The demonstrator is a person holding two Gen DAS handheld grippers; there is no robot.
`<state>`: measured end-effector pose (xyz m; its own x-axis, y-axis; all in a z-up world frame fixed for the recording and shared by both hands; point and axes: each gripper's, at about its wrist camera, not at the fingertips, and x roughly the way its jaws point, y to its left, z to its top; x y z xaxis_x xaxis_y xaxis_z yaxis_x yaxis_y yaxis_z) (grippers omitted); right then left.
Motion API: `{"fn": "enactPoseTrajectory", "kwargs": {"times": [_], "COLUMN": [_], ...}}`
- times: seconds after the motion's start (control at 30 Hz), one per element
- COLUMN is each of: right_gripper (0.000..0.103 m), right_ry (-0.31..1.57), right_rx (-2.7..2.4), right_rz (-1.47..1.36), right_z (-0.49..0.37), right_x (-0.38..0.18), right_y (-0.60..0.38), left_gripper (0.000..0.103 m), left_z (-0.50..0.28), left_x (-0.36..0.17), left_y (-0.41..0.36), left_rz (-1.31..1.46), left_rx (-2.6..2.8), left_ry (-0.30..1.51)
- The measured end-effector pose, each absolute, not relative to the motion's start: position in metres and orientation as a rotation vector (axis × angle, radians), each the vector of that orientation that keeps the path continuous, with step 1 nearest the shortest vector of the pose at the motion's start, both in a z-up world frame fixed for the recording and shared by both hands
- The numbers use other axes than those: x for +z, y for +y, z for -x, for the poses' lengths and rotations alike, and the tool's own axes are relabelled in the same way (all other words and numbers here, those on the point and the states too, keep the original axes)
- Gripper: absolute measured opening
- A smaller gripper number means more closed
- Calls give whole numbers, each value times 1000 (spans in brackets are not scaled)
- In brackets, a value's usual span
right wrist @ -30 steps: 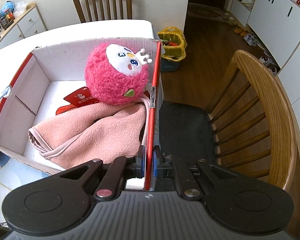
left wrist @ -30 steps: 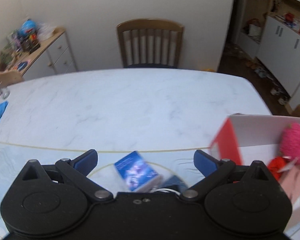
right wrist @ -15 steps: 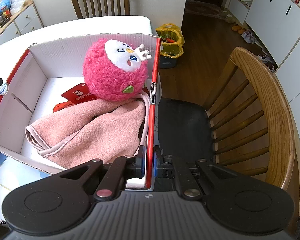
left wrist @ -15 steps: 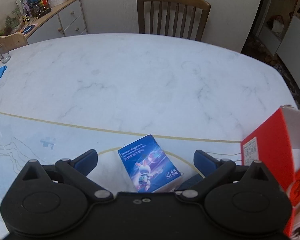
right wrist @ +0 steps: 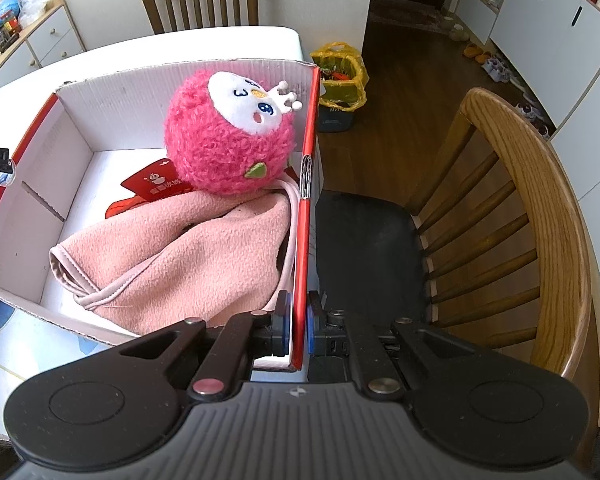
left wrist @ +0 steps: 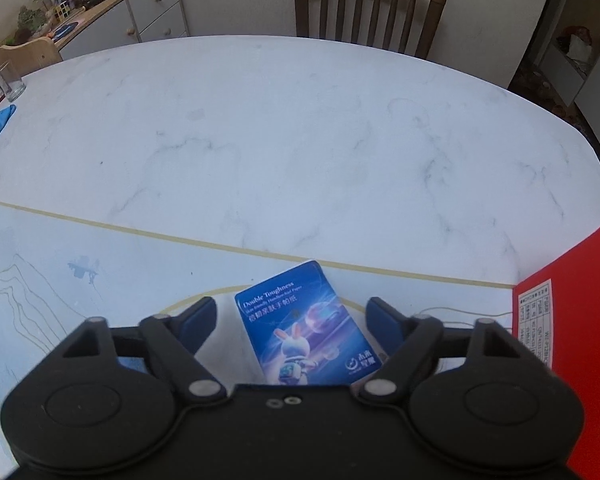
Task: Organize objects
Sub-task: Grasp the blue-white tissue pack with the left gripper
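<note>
Box [right wrist: 100, 120] already holds the plush toy [right wrist: 228, 140] and pink cloth [right wrist: 188, 256]; the right tool [right wrist: 298, 326] is clamped on its wall. The tissue pack [left wrist: 306, 326] lies on the tabletop [left wrist: 300, 140], between the left tool [left wrist: 290, 322] jaws, which have just been closing, not yet touching it.

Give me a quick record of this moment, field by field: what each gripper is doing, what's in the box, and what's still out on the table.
left gripper: open, jaws just been closing around the blue tissue pack, pads not touching it
right gripper: shut on the box wall
box contents: pink plush toy, pink towel, red packet
on table: tissue pack lying flat, beside the box
</note>
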<state>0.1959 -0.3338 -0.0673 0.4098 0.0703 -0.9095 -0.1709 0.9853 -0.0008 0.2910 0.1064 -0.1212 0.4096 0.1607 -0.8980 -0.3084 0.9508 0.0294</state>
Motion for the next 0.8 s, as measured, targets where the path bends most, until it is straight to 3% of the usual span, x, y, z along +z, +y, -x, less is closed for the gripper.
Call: {"fn": "enactPoseTrajectory", "kwargs": {"times": [0.1,0.17,0.27,0.8], "right_gripper": [7,7,7,7], "right_ry": [1139,1139,1137,1120], "right_rx": [152,152,152,160], "right_rz": [98,98,103,114], "right_z": [-196,-196,-196,-194], "right_x": [-68,-68,-67,-65], "right_y": [-334,-334,-334,-333], "left_gripper": [73,63,57,49], "left_z": [-290,-290,-289,-263], "left_x": [-122,-122,-120,-85], "left_y": [105,106,105,99], "left_rz": [138,140,132,89], "left_rx": [293,287,297,264], "left_ry": [1109,1107,1101,1055]}}
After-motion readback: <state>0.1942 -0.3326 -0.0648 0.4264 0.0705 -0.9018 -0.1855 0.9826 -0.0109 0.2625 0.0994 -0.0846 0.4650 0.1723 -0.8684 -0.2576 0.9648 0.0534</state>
